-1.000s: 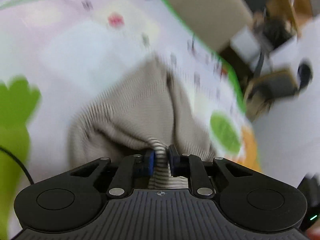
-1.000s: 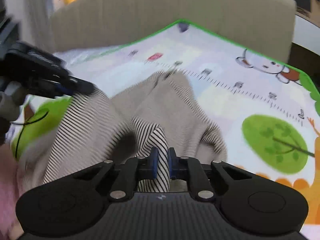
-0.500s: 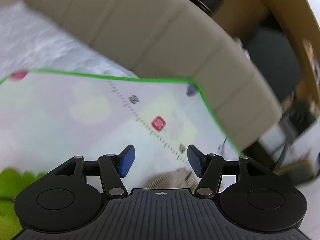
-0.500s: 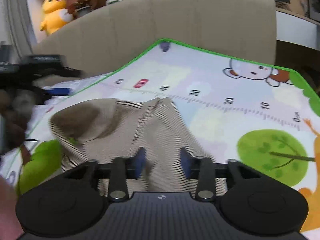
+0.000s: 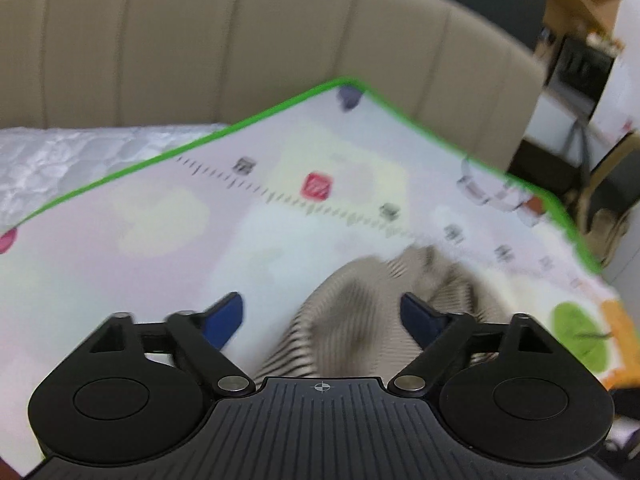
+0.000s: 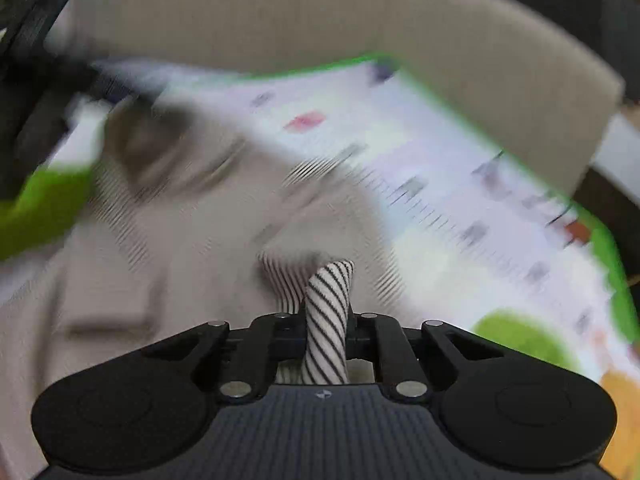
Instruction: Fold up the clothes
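Left wrist view: your left gripper (image 5: 320, 312) has its jaws standing wide, with nothing pinched. They opened earlier in the last second and have barely changed since. The shirt (image 5: 384, 304), striped beige, lies crumpled on the mat (image 5: 160, 248) just ahead and a little right of centre, so the right finger (image 5: 420, 316) overlaps cloth while the left one hangs over bare mat. The heap runs away from you toward the mat's right edge. To the left the mat is bare and roomy; its green border and the headboard (image 5: 240, 40) close off the far side.

Right wrist view: your right gripper (image 6: 326, 320) has just closed and is clamped on a twisted fold of the shirt (image 6: 326, 312), which rises between the pads. The rest of the cloth spreads ahead and to the left; blur hides its edges. A dark shape at the upper left is likely your other gripper, though I cannot tell for sure.

With the right already holding, the left looks nearest the loose part; shift it right before you pinch.
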A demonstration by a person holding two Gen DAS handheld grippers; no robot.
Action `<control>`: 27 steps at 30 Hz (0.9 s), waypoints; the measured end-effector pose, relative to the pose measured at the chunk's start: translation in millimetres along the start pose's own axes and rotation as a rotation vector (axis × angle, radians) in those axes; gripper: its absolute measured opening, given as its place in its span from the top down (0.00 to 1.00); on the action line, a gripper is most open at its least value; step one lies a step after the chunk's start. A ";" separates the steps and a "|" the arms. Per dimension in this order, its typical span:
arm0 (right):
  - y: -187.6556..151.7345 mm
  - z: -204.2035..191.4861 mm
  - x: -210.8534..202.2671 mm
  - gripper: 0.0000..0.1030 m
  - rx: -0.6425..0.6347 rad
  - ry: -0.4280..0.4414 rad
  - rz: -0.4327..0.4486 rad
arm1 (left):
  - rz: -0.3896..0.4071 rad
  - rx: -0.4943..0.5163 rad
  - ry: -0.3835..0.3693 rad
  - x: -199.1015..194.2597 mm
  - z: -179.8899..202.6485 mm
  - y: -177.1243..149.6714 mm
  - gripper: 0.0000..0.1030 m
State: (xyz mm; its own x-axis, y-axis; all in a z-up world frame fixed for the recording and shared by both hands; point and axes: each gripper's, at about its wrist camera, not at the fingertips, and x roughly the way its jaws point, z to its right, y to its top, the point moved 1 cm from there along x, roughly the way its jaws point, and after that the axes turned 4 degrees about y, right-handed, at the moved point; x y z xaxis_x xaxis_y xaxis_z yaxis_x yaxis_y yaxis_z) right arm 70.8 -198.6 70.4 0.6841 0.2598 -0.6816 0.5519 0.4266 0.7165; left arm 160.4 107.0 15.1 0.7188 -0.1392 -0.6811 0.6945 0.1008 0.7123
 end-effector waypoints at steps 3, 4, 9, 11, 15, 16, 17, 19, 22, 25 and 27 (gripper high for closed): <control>27.4 60.3 -5.5 0.91 0.109 -0.150 0.094 | -0.037 -0.006 0.052 22.5 -8.2 0.5 0.64; 31.8 79.8 -3.2 0.92 0.126 -0.213 0.102 | -0.034 -0.008 0.076 29.2 -10.7 3.1 0.69; 18.7 151.6 36.9 0.91 0.190 -0.380 -0.030 | -0.008 -0.008 0.215 57.3 -23.0 9.5 0.76; 2.5 154.3 56.8 0.91 0.132 -0.411 -0.100 | -0.017 -0.041 0.228 64.3 -35.2 7.0 0.76; -18.3 144.6 88.0 0.91 0.033 -0.449 -0.181 | -0.001 -0.096 0.226 62.8 -50.4 8.6 0.72; -19.5 145.7 92.5 0.90 0.025 -0.455 -0.197 | 0.011 -0.089 0.243 61.4 -50.6 9.7 0.72; -20.5 147.0 96.9 0.86 0.017 -0.460 -0.214 | 0.025 -0.078 0.269 59.9 -50.9 10.7 0.72; -14.5 150.4 93.5 0.80 0.042 -0.471 -0.213 | 0.033 -0.083 0.301 58.4 -55.5 12.0 0.69; -6.9 161.4 61.3 0.72 0.113 -0.467 -0.151 | 0.025 -0.143 0.307 53.6 -66.2 14.8 0.65; -3.9 156.6 17.5 0.61 0.168 -0.402 -0.077 | 0.036 -0.213 0.243 39.3 -69.2 20.8 0.46; -8.3 146.6 -2.5 0.55 0.214 -0.315 -0.052 | 0.052 -0.223 0.191 28.0 -61.8 23.2 0.37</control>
State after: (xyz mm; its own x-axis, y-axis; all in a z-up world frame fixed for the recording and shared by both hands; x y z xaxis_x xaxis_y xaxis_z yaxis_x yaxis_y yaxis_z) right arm 134.4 -329.8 87.9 0.7475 -0.0508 -0.6623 0.6537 0.2334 0.7199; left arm 198.5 166.3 2.1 0.7315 0.0577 -0.6794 0.6312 0.3196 0.7067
